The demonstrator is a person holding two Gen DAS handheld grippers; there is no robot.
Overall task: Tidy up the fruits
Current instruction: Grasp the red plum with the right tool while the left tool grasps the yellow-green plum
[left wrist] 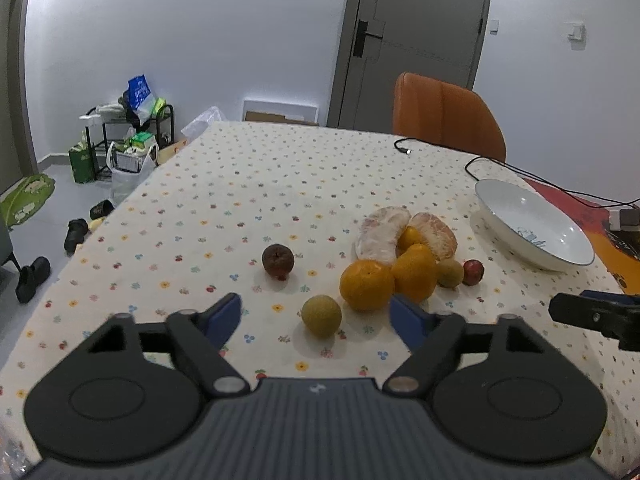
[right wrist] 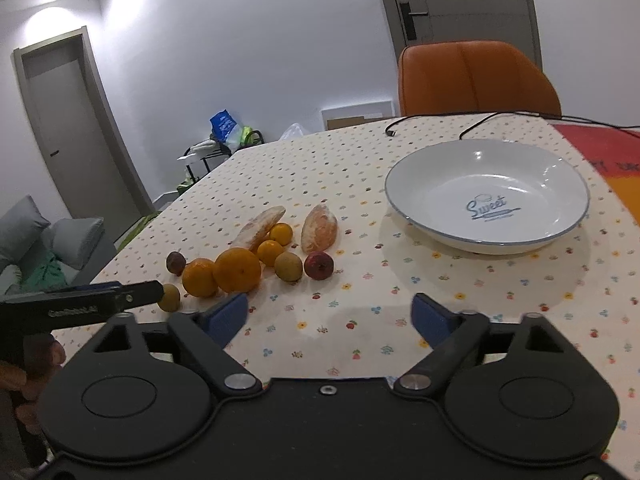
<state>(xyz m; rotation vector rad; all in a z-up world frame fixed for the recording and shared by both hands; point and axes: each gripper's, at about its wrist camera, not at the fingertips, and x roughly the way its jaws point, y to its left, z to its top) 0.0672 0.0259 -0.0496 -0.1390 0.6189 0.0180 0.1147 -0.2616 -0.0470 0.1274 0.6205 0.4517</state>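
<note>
Each hand carries the same sort of tool. The left gripper (left wrist: pixel 316 314) has a ribbed dark grey body with a small pale mark at the middle of its front edge, and two round black housings, each with a raised disc on top. From these run black linked bars, pinned with silver rivets and cut with triangular openings, ending in blue finger pads (left wrist: pixel 222 316). The right gripper (right wrist: pixel 330 318) is built alike, though its body looks blacker, with a single screw at the centre front and blue fingertips (right wrist: pixel 430 320). Seen from the side, the left tool is a slim black bar with pale lettering too blurred to read.
</note>
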